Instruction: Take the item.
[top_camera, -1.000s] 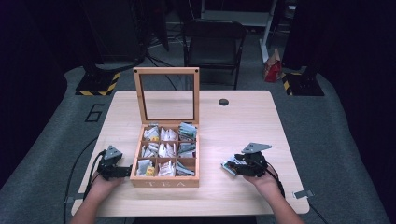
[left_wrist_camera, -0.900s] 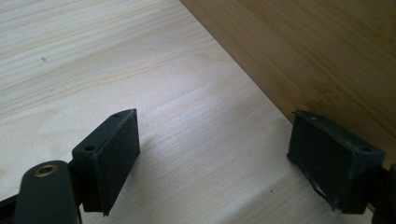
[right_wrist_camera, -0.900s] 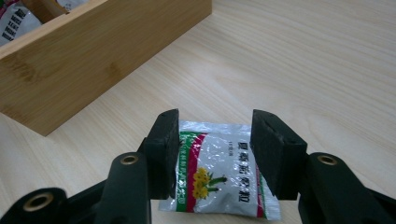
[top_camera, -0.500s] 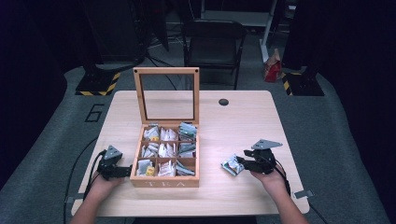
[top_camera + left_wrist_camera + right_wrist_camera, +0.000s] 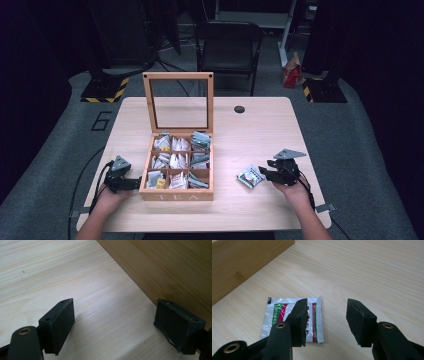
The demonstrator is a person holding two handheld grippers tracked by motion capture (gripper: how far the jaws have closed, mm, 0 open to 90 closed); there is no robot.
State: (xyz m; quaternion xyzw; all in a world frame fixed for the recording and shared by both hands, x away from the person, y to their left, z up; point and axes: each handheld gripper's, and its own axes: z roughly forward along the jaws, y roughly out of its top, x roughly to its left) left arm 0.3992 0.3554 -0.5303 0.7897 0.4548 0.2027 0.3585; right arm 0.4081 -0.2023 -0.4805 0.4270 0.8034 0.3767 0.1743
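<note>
Fingers (image 5: 299, 315) of the right gripper (image 5: 327, 320) stand apart, empty, above the tea packet (image 5: 277, 315) on the table (image 5: 362, 270).

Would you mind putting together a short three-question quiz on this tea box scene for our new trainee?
1. True or false: the wooden tea box's glass lid stands open.
2. What lies on the table in front of the right gripper? A) a spoon B) a sachet C) a cup
3. Does the right gripper press on the sachet?

Key
1. True; the lid stands upright at the back.
2. B; a silvery sachet with red and green print lies flat.
3. No; the jaws stand apart, and one hangs over the sachet.
</note>
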